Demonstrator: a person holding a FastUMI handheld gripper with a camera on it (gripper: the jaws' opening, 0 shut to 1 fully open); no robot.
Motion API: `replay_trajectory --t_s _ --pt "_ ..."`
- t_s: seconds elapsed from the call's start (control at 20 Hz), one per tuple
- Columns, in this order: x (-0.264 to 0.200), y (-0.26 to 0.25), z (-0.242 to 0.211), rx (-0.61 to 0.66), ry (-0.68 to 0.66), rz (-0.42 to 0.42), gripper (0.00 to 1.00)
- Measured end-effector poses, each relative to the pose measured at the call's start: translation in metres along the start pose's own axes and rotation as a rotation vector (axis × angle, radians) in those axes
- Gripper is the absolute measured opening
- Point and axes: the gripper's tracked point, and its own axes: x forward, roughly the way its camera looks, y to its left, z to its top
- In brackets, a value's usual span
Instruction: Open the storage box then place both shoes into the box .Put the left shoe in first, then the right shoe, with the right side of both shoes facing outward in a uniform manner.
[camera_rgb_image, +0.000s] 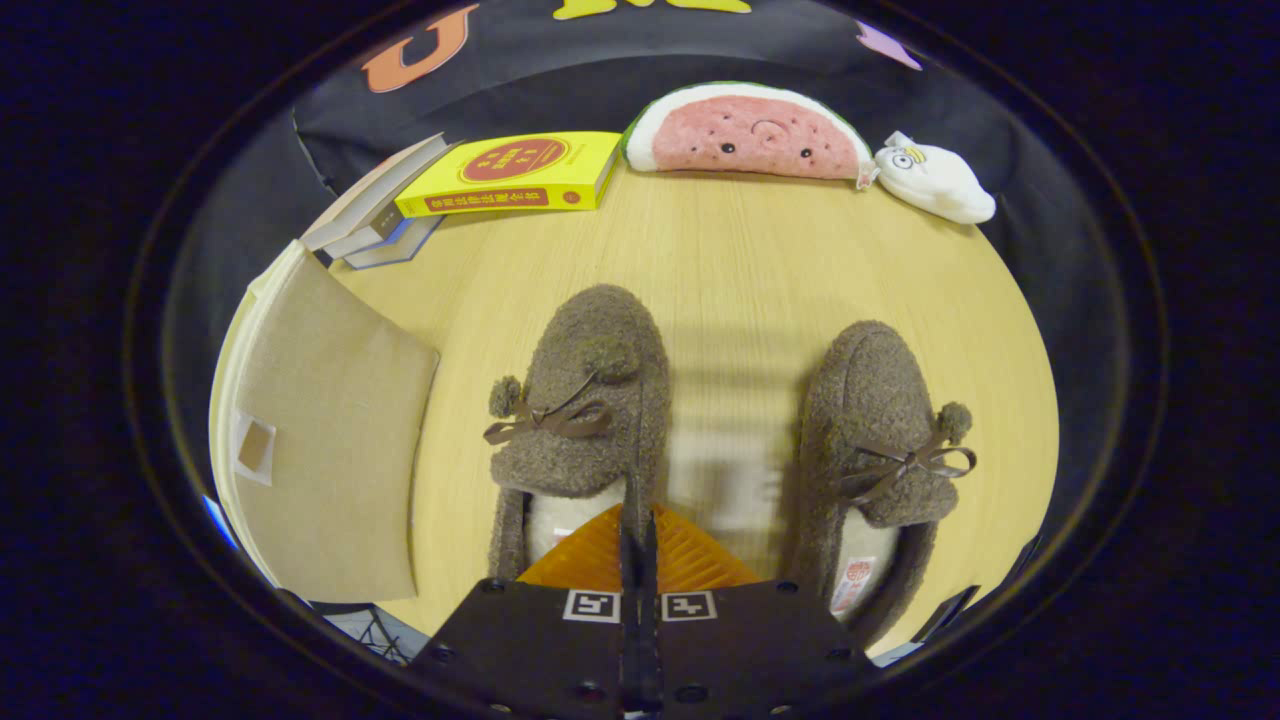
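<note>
Two brown fuzzy shoes with bows and pompoms lie on the wooden table (740, 260), toes pointing away from me. My gripper (636, 520) is shut, its orange fingers (590, 555) pressed together on the right side wall of the left shoe (585, 400), beside that shoe's white-lined opening. The right shoe (875, 420) rests apart, just right of the fingers. The beige fabric storage box (330, 440) stands left of the left shoe, a flat beige panel with a small label window turned toward me. Whether it is open I cannot tell.
A yellow book (515, 172) and a stack of other books (375, 215) lie at the far left of the table behind the box. A watermelon-slice plush (750, 132) and a small white plush (935, 180) sit along the far edge. Bare tabletop lies beyond the shoes.
</note>
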Motion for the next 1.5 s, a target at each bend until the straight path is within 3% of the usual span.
replay_trajectory --t_s 0.2,0.45,0.65,0.85,1.0,1.2,1.5 --pt "-0.034 0.006 0.001 0.052 -0.018 0.025 0.00" --pt "-0.110 0.033 0.012 0.066 -0.099 0.049 0.00" --pt "-0.176 0.081 0.024 0.064 -0.181 0.103 0.00" --pt "-0.206 0.144 0.035 0.117 -0.231 0.193 0.00" --pt "-0.193 0.188 0.035 0.144 -0.226 0.219 0.00" --pt "-0.142 0.243 0.020 0.158 -0.168 0.217 0.00" --pt "-0.060 0.295 -0.016 0.111 -0.079 0.163 0.00"
